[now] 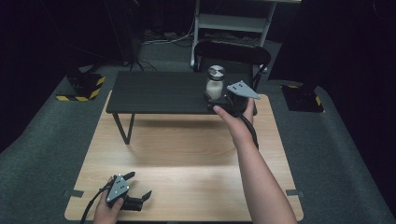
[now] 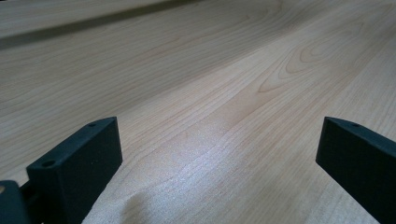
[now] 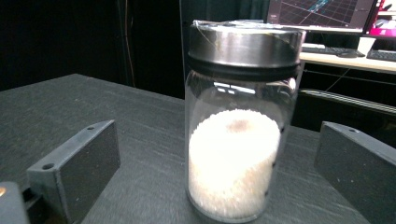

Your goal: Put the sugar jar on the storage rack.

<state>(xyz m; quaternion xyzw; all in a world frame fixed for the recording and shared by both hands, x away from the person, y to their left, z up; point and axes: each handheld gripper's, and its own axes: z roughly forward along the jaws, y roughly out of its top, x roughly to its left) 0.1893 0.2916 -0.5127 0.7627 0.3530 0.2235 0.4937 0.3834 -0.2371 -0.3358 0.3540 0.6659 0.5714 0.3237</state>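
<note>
Right gripper (image 1: pixel 223 100) sits at the near right edge of the black raised shelf (image 1: pixel 159 91), jaws spread wide, nothing clamped. Glass jar (image 3: pixel 240 123) stands upright straight ahead of it, centred in the gap between the two jaws and a bit beyond their tips, touching neither. The jar has a metal lid (image 3: pixel 245 44) on top and is filled to about halfway with white grains (image 3: pixel 231 158). In the high view the same jar (image 1: pixel 215 83) is just past the gripper, on the shelf's right end. Left gripper (image 1: pixel 138 185) is well apart from the jar, low over the near left corner of the wooden table (image 1: pixel 187 154), held in the person's left hand (image 1: pixel 108 211), jaws also wide apart and holding nothing; bare wood grain (image 2: pixel 210 93) lies ahead between its jaws. The person's right hand (image 1: pixel 238 119) grips the right gripper from behind.
</note>
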